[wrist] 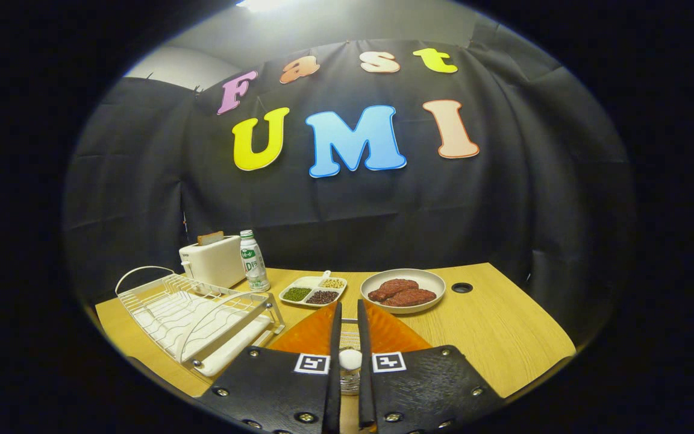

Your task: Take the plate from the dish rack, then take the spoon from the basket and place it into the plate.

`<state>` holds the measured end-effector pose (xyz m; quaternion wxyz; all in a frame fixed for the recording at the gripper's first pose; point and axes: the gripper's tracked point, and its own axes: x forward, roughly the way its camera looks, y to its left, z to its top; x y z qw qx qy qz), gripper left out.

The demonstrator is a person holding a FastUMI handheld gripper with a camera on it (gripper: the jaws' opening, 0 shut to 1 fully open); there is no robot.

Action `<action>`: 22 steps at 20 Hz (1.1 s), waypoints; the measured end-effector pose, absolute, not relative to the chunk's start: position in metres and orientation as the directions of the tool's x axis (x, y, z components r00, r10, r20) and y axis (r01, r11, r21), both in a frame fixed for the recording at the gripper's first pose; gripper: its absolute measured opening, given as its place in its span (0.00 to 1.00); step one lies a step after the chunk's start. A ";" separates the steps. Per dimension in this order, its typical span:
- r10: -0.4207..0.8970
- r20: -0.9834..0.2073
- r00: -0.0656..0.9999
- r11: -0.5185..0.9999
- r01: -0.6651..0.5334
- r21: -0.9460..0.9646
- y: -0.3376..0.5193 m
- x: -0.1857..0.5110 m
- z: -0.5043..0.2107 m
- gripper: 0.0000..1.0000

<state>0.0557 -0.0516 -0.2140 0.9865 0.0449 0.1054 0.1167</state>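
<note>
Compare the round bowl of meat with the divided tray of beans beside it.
The bowl is round with one open well; the divided tray is roughly rectangular with separate compartments. The bowl holds reddish-brown meat pieces; the tray holds green, dark and yellowish beans, each in its own section. Both are pale dishes resting on the wooden table, beyond the gripper, whose fingers stand close together over an orange plate.

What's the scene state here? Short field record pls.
tool: tool, fingers nearly closed on a thin gap, white-tipped spoon handle between them; pressing contact unclear
under fingers: orange plate on the wooden table
dish rack: white wire dish rack beside the fingers, no plate in it
beyond fingers: divided tray of beans, bowl of meat patties
back of table: toaster with toast, bottle next to it
</note>
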 end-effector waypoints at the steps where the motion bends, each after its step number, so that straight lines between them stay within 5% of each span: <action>1: 0.228 -0.192 0.955 0.971 -0.209 0.112 -0.054 0.054 -0.203 0.11; 13: 0.171 -0.163 0.972 0.983 -0.156 0.102 -0.073 -0.009 -0.077 0.11; 22: 0.152 -0.222 0.963 0.988 -0.146 0.041 -0.078 -0.062 -0.075 0.11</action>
